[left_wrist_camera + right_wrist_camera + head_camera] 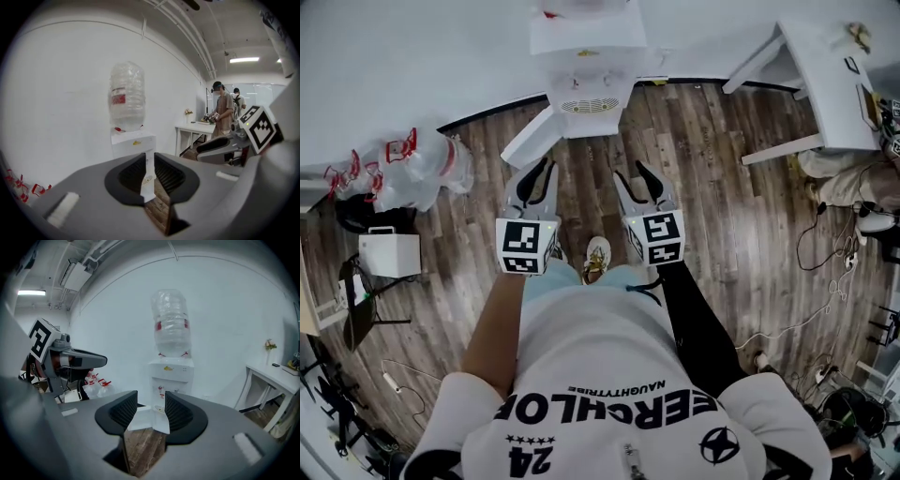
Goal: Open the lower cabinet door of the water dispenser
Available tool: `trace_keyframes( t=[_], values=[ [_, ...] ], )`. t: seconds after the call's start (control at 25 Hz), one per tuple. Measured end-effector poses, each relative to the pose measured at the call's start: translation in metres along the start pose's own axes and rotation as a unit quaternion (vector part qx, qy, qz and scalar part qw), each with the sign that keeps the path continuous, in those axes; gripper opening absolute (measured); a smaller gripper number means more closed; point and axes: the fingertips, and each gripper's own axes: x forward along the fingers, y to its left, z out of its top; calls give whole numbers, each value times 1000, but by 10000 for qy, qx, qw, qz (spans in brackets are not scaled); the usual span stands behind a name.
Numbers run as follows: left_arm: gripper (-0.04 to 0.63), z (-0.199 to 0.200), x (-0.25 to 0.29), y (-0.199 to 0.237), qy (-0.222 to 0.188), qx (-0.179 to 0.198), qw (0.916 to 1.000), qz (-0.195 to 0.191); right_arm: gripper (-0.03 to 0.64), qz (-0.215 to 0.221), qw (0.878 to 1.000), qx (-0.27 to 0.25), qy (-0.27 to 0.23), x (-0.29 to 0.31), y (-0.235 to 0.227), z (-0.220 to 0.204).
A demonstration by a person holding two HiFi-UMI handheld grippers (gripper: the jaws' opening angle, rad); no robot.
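Observation:
The white water dispenser (586, 66) stands against the far wall with a clear bottle (126, 96) on top. Its lower cabinet door (530, 139) hangs open, swung out to the left; in the right gripper view the door (140, 419) shows between the jaws, beside the dispenser (171, 373). Both grippers are held up side by side in front of the dispenser, well short of it. My left gripper (547, 167) is shut with nothing in it. My right gripper (628, 171) is open and empty, jaws a little apart.
A white table (825, 84) stands at the right wall, with two people (222, 110) by it in the left gripper view. Several empty red-capped bottles (412, 169) and a white box (389, 253) lie at the left. Cables (825, 309) trail over the wooden floor at the right.

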Motion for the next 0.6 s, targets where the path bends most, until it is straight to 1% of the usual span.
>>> trace_keyframes(
  t=[0.08,0.2,0.4,0.6],
  values=[
    [60,13,-8,-4,-83,81,9999,-51,164,-16,9999,3,-158,-9,1,10],
    [60,30,-17,-9,-188,163,9996,-122,164,-30,9997,-57,-253,-19,4,18],
    [60,57,-21,-10,-475,251,9985,-123,164,-27,9986,-261,-455,-27,3,42],
    [60,66,-25,-13,-570,285,9979,-140,164,68,9982,-292,-512,-38,-2,52]
  ],
)
